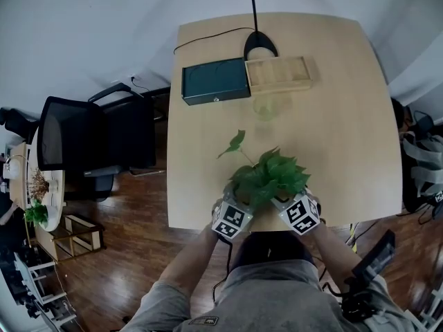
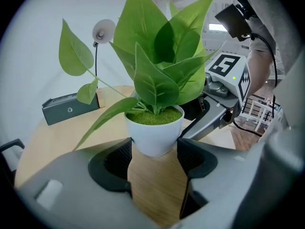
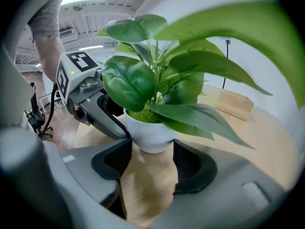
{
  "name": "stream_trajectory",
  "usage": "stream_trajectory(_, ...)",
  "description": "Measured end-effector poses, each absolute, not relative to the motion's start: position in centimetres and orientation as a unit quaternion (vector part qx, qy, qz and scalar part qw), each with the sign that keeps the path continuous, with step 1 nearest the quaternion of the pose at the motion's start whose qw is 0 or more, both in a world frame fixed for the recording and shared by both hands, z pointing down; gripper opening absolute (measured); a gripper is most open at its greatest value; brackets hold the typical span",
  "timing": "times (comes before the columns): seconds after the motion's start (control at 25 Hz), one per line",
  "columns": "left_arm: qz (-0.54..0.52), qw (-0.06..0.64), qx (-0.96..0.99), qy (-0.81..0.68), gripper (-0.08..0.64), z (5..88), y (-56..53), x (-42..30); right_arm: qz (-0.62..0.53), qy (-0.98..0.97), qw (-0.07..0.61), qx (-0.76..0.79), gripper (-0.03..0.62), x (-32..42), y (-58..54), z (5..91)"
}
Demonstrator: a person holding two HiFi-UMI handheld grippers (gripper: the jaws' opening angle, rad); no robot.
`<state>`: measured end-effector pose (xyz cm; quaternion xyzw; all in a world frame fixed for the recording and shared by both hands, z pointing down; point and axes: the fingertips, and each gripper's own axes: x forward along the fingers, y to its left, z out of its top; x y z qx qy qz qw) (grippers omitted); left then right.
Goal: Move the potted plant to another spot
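Left gripper view, potted plant (image 2: pixel 155 128) gripped at jaw tips, right gripper (image 3: pixel 151 149) likewise

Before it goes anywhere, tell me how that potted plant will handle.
The smooth, tapered white pot may slip through a loose pinch. Tall leaves over a small base: likely top-heavy, apt to tip. Leaves look floppy.

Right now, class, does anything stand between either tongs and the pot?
Nothing visible does. The pot sits between the pads of the left tongs and of the right tongs; whether they press on it is unclear.
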<state>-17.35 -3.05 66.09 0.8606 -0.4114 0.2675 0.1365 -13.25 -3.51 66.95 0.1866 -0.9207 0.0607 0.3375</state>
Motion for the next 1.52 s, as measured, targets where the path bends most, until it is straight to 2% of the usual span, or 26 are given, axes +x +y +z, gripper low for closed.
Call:
stream_trajectory(0.48, 0.264, 0.134, 0.857, -0.422, 0.295, 66.5, -3.2, -17.6, 0.062, -0.92, 0.333, 0.196, 0.284, -13.2, -3.8, 67.2)
stream_trajectory(0.64, 0.257, 0.146, 0.846, -0.443, 0.301, 66.9, -2.8, -18.2, 0.078, -0.92, 0.327, 0.2, 0.318, -12.7, -3.7, 67.4)
stream_trajectory(0.88, 0.251, 0.162, 0.833, -0.465, 0.301, 66.9, -1.4, -18.8, 0.106, -0.921, 0.317, 0.203, 0.321, -11.2, -2.8, 67.2)
stream_trajectory(1.16, 0.207, 0.196, 0.815, -0.505, 0.244, 64.6, 2.7, -17.6, 0.119, -0.939, 0.274, 0.173, 0.313, -10.5, 0.8, 64.2)
stream_trajectory(1.36, 0.147, 0.204, 0.809, -0.531, 0.167, 61.4, 4.4, -15.4, 0.12, -0.954, 0.229, 0.152, 0.242, -10.2, 3.0, 61.0)
stream_trajectory(1.52, 0.103, 0.206, 0.802, -0.551, 0.098, 59.0, 4.8, -14.0, 0.127, -0.961, 0.199, 0.145, 0.144, -9.5, 4.1, 58.6)
